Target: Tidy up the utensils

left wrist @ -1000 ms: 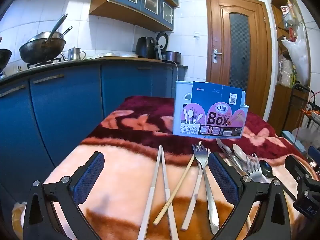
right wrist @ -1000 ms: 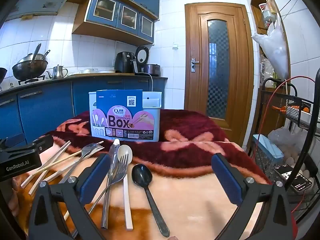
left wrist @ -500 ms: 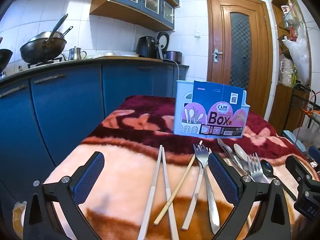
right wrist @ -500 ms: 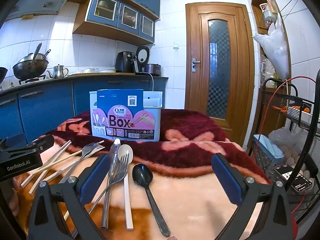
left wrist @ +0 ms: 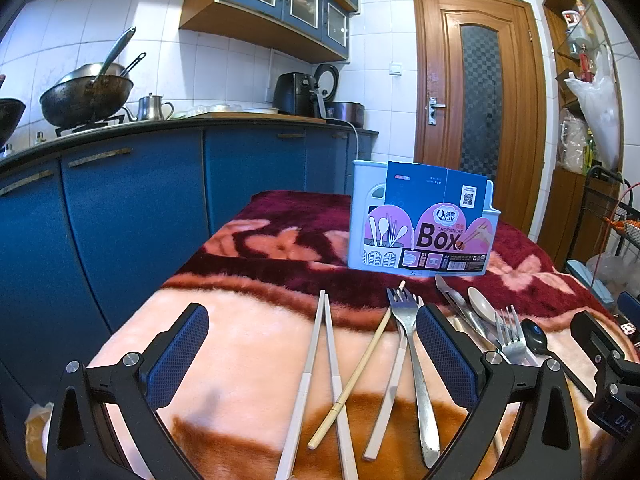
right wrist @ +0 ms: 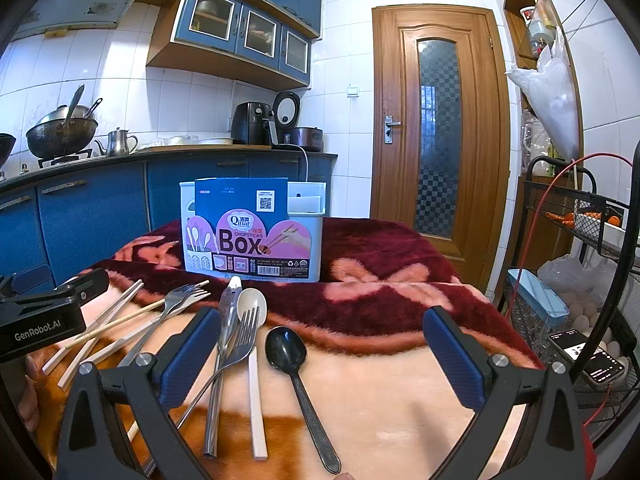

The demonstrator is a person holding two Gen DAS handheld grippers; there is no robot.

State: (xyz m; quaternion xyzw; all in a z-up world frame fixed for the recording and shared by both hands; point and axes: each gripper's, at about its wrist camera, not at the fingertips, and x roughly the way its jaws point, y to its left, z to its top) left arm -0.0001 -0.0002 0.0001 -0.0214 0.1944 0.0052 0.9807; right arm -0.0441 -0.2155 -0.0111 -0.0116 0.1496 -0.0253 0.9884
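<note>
- The left gripper (left wrist: 312,350) fills the bottom of the left wrist frame, its jaws spread wide, blue pads (left wrist: 180,354) facing each other with nothing between them.
- The right gripper (right wrist: 320,350) sits likewise along the bottom of the right wrist frame, jaws wide apart and gripping nothing.
- In the right wrist view, the left gripper's black body shows at the left edge.
- Fingertips of a hand (right wrist: 29,396) show at the lower left edge.
</note>
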